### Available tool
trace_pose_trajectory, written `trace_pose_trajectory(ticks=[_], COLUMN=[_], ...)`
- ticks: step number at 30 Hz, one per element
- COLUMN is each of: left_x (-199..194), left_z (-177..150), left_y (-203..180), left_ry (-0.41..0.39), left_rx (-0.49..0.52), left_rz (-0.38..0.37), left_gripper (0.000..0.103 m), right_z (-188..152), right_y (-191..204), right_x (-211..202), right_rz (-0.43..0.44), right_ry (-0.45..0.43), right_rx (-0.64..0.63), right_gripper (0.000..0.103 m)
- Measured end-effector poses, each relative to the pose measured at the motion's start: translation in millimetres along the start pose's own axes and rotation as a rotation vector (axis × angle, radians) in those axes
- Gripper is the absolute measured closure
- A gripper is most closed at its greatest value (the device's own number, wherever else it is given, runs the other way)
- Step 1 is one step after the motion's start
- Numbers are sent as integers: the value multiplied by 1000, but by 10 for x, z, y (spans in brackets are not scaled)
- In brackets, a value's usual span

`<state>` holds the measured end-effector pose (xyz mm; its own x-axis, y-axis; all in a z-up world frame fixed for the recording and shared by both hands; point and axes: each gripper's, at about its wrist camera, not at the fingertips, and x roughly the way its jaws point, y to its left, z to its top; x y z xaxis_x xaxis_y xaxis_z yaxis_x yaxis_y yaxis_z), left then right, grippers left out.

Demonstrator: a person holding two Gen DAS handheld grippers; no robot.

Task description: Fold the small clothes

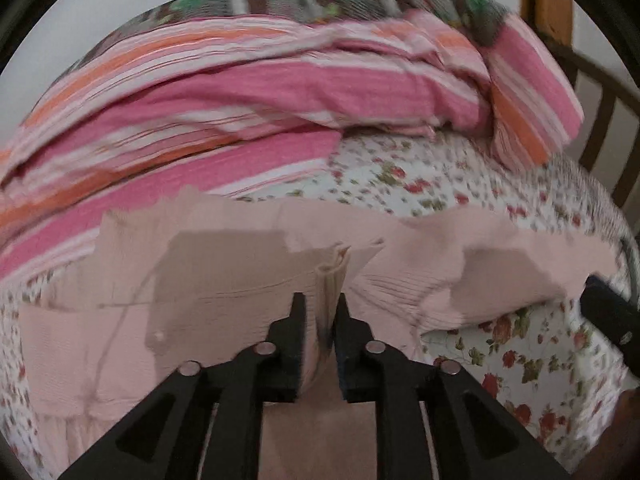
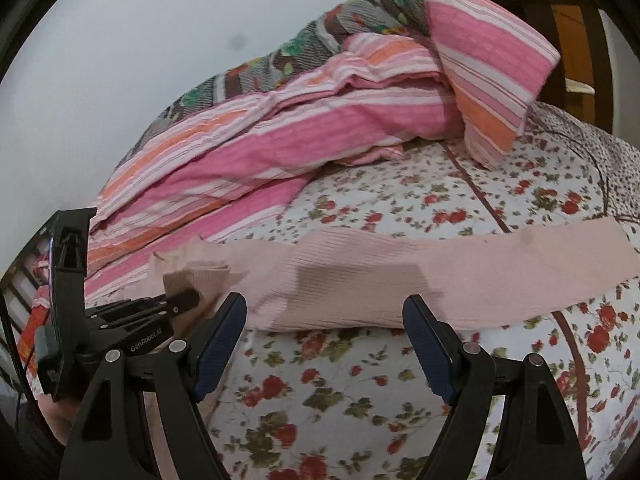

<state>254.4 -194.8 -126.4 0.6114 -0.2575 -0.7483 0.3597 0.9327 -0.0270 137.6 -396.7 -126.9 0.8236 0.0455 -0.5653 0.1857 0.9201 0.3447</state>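
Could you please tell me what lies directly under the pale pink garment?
The pale pink garment lies on the floral bedsheet, which shows all around it. Whatever sits beneath its folded layers is covered.

**A bedroom at home**

A bed fills both views, spread with a white sheet [image 2: 360, 380] printed with red flowers. A rumpled pink-and-orange striped quilt [image 2: 304, 136] lies heaped along its far side. At far right stands a dark wooden chair [image 1: 600, 92] against a plain pale wall [image 2: 140, 40].
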Motion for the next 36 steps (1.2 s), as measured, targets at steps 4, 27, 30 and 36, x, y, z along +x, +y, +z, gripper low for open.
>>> trace_pose_trajectory(ticks=[4, 27, 30, 36], left_x=[-415, 23, -93, -65], left_z=[-64, -750, -732, -765], left_y=[546, 3008, 3005, 2992], left_ry=[-118, -10, -82, -65], left_rx=[-99, -474, -466, -461], left_rz=[20, 99, 88, 135], left_gripper=[16, 78, 89, 80], right_z=[-30, -467, -488, -500], right_y=[167, 941, 971, 964], right_x=[49, 914, 906, 888], right_rz=[37, -19, -34, -26], right_ry=[8, 166, 159, 158], right_rx=[-17, -201, -222, -219], right_gripper=[23, 66, 65, 63])
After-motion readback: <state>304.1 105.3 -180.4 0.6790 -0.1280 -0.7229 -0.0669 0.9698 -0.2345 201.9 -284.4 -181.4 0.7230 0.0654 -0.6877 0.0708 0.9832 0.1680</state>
